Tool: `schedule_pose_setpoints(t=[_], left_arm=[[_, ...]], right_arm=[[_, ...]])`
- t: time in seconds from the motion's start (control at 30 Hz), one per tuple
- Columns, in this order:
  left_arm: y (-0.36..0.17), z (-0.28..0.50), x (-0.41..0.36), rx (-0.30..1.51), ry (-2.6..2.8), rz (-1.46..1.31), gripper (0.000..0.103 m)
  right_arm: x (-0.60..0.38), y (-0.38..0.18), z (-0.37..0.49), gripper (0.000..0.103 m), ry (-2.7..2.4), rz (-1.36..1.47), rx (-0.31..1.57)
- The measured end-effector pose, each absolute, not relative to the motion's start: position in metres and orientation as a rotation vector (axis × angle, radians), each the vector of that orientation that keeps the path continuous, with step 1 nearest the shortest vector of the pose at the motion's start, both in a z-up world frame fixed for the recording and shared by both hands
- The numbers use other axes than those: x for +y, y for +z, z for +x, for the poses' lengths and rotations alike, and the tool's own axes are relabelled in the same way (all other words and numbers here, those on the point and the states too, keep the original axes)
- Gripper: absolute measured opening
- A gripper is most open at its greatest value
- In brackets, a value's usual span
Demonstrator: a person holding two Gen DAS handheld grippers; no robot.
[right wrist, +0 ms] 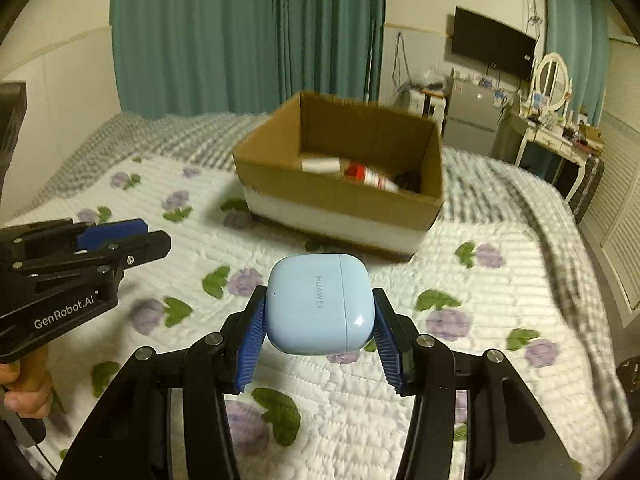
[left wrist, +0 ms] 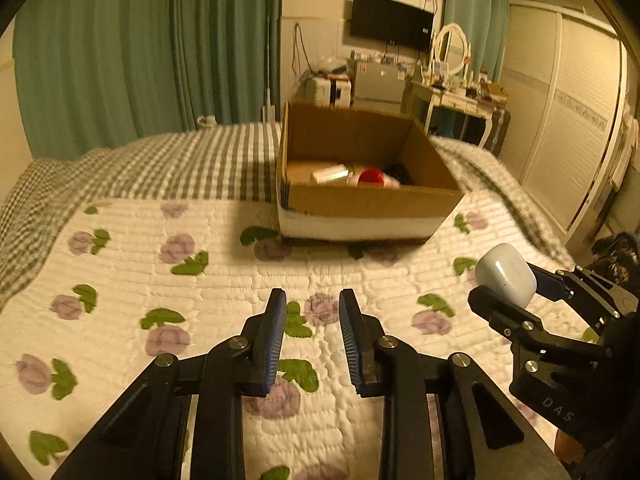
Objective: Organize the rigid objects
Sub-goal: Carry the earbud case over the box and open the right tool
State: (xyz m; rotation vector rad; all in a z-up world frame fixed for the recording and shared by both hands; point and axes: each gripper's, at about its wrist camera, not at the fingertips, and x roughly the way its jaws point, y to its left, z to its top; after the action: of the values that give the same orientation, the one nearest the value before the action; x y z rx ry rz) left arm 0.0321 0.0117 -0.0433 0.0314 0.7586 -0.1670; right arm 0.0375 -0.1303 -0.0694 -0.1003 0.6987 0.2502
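Note:
My right gripper [right wrist: 320, 312] is shut on a pale blue earbud case [right wrist: 320, 304] marked HUAWEI and holds it above the quilt, short of the box. The case also shows in the left wrist view [left wrist: 506, 274], held by the right gripper [left wrist: 500, 280]. An open cardboard box [right wrist: 340, 200] stands on the bed ahead; it also shows in the left wrist view [left wrist: 360, 200]. Inside lie a white tube [right wrist: 320, 165], a red-capped bottle [right wrist: 366, 174] and a dark item [right wrist: 408, 180]. My left gripper [left wrist: 312, 312] is open and empty above the quilt; it also shows at the left of the right wrist view [right wrist: 136, 236].
The bed has a floral quilt [left wrist: 200, 280] over a grey checked blanket [left wrist: 180, 160]. Green curtains [left wrist: 140, 48], a wall television [left wrist: 390, 20], a small fridge [left wrist: 378, 84] and a cluttered dressing table [left wrist: 460, 96] stand behind. A white wardrobe [left wrist: 568, 120] runs along the right.

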Motion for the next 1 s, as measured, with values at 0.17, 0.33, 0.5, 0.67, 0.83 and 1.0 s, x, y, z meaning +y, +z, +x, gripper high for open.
schedule_pose_setpoints(t=[0.17, 0.33, 0.5, 0.67, 0.83, 1.0], left_arm=[[-0.001, 0.014, 0.014, 0.664, -0.153, -0.003, 0.028], [0.037, 0.002, 0.009, 0.584, -0.156, -0.01, 0.028], [0.064, -0.007, 0.006, 0.519, -0.176, -0.018, 0.028], [0.087, -0.004, 0.002, 0.468, -0.2, -0.026, 0.028], [0.102, 0.007, -0.004, 0.429, -0.224, -0.027, 0.028], [0.114, 0.03, -0.013, 0.399, -0.232, -0.01, 0.028]], right_arm=[[-0.135, -0.034, 0.013, 0.05, 0.236, -0.094, 0.624], [-0.145, -0.003, -0.005, 0.05, 0.217, -0.093, 0.56], [-0.153, 0.035, -0.014, 0.05, 0.203, -0.091, 0.483], [-0.162, 0.07, -0.014, 0.05, 0.19, -0.091, 0.405], [-0.165, 0.099, -0.004, 0.05, 0.186, -0.088, 0.336], [-0.163, 0.117, 0.016, 0.05, 0.196, -0.085, 0.294]])
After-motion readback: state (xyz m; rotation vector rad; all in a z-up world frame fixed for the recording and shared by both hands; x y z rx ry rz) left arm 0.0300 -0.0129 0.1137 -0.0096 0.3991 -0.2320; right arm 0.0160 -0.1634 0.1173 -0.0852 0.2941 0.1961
